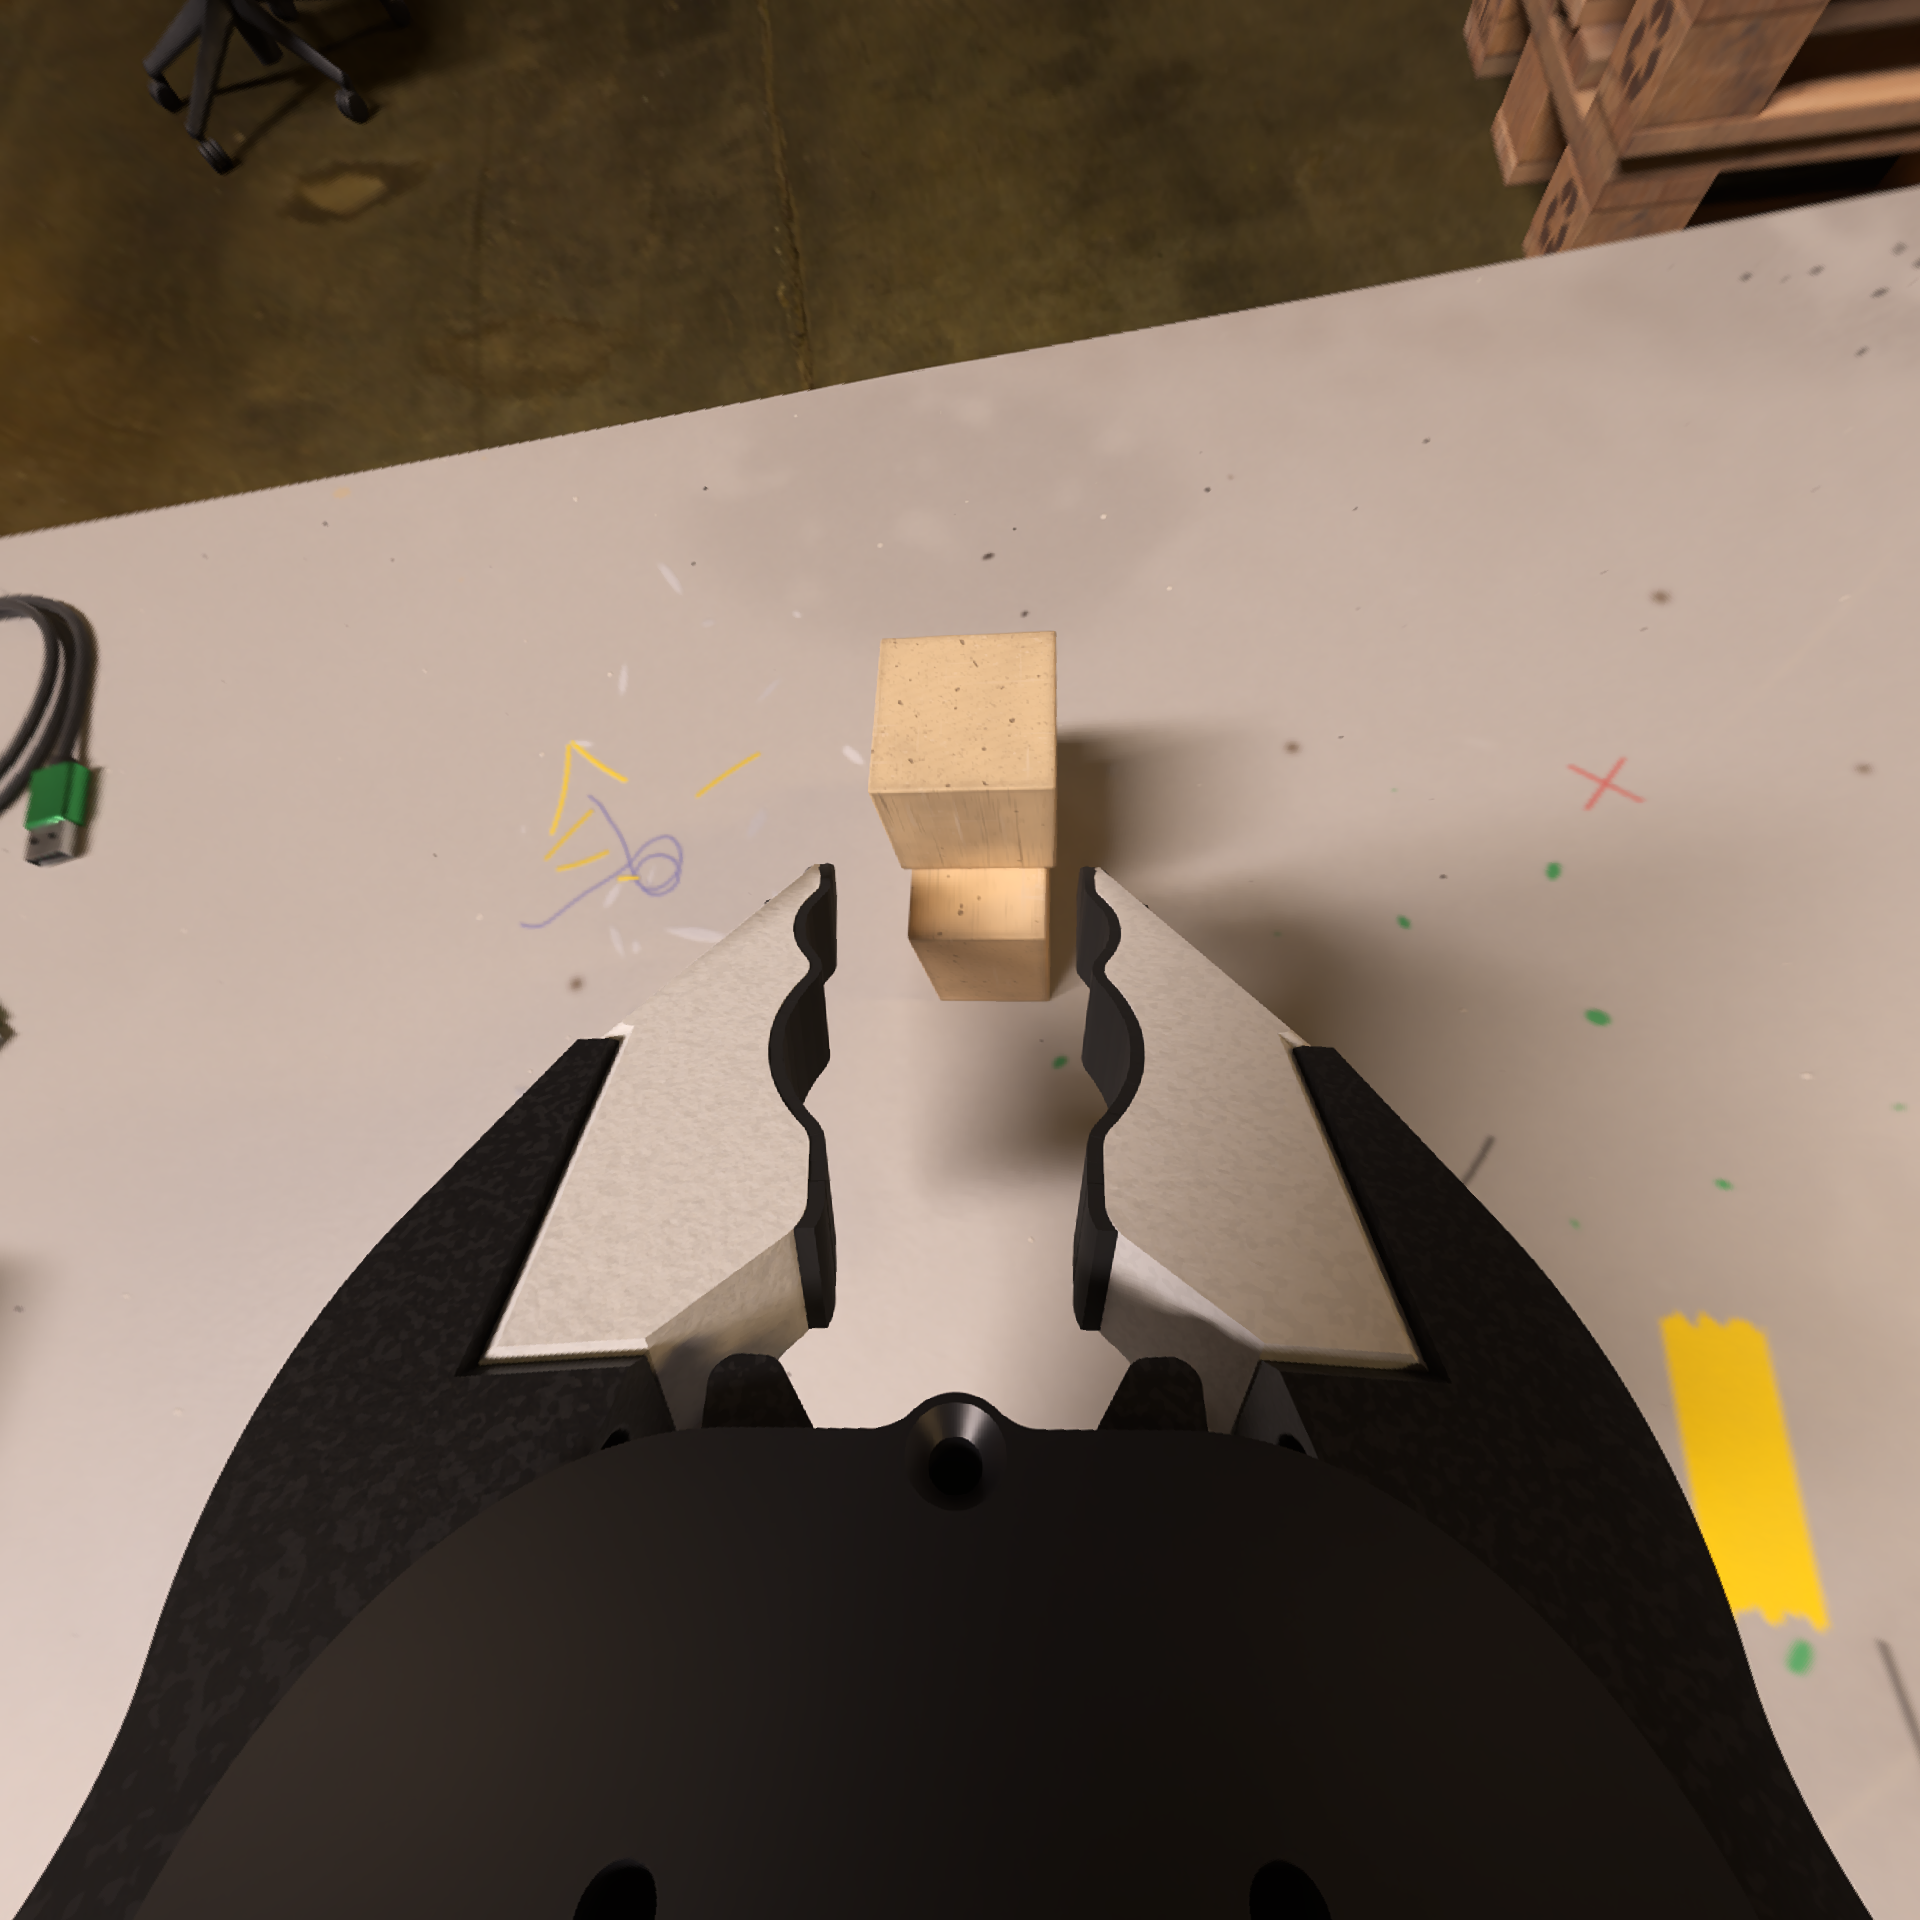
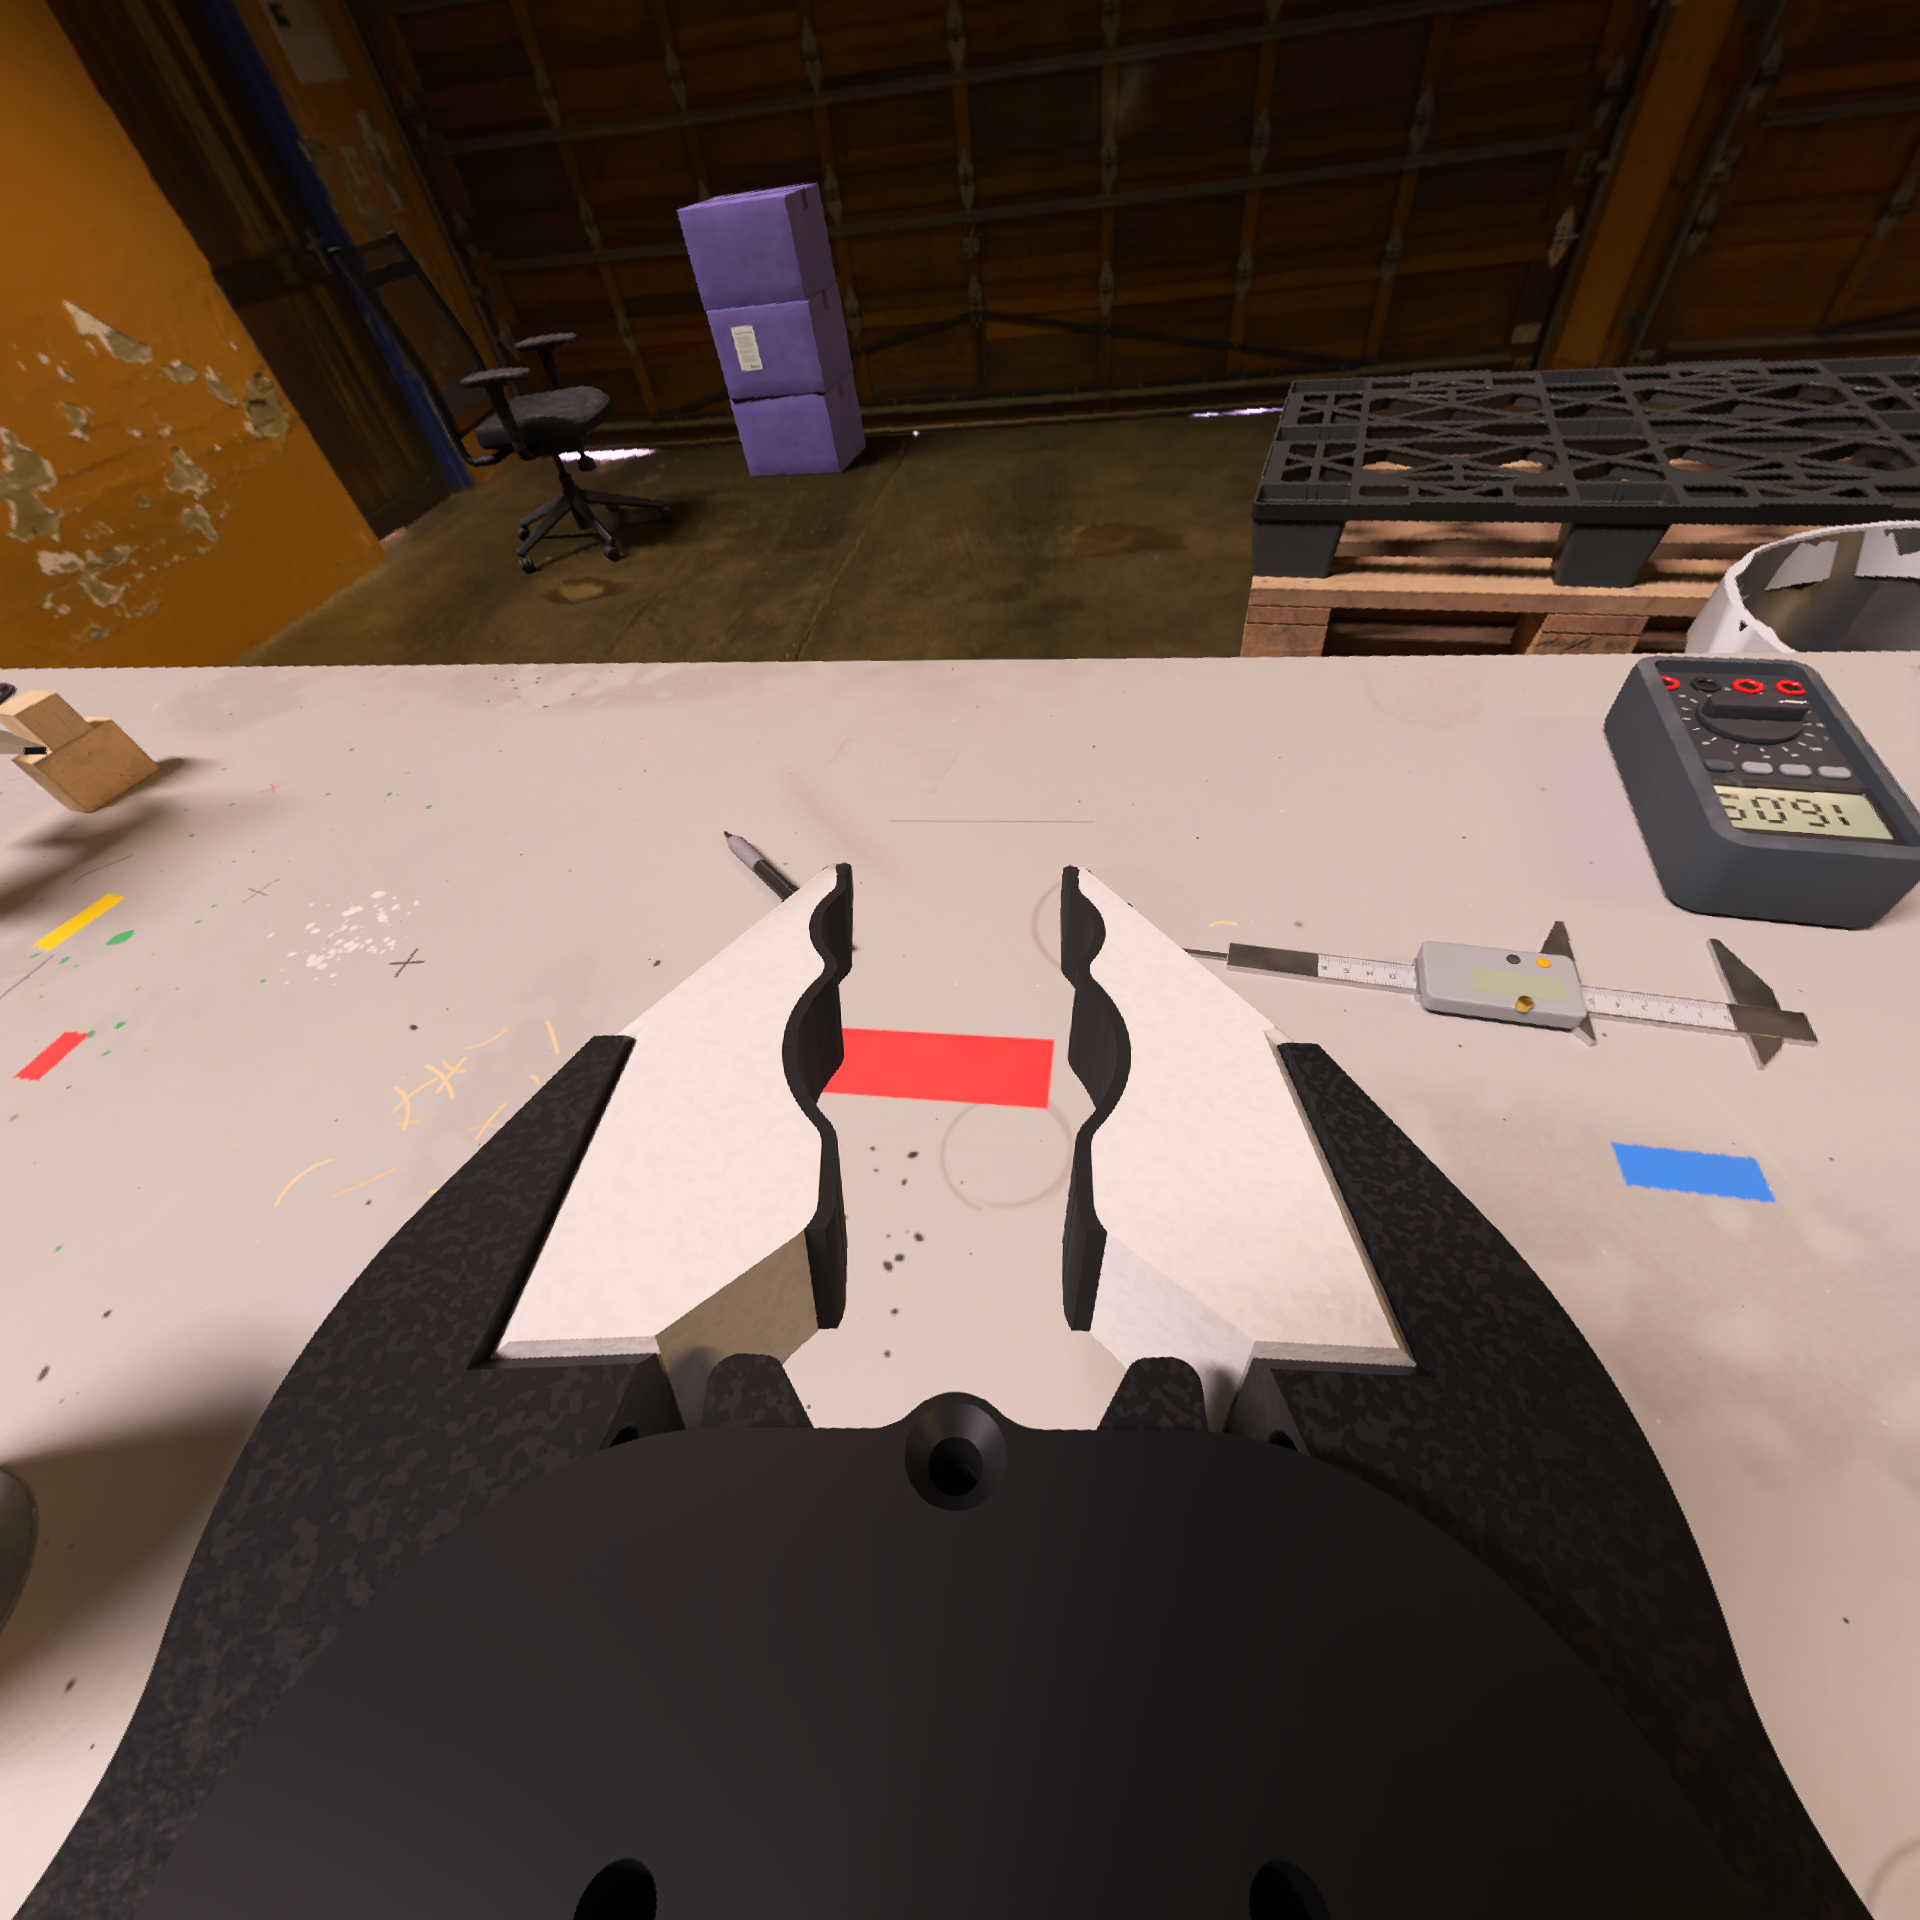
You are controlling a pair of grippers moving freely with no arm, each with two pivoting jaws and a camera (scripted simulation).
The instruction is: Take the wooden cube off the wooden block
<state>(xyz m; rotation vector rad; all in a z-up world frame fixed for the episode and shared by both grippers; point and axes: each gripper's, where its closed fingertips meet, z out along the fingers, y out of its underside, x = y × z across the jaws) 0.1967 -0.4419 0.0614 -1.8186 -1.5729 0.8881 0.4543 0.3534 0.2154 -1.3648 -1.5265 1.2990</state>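
An orange wall [image 2: 125, 416] with peeling paint stands at far left, meeting a dark brown panelled wall [image 2: 1143, 187] across the back. The floor [image 2: 935, 551] is stained olive-brown concrete. A black office chair [image 2: 551, 436] sits near the corner, with stacked purple boxes [image 2: 774, 322] to its right. At far right, a black plastic pallet [image 2: 1579, 457] rests on a wooden pallet [image 2: 1455, 613].

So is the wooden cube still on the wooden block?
Yes: the wooden cube rests upright on the wooden block.
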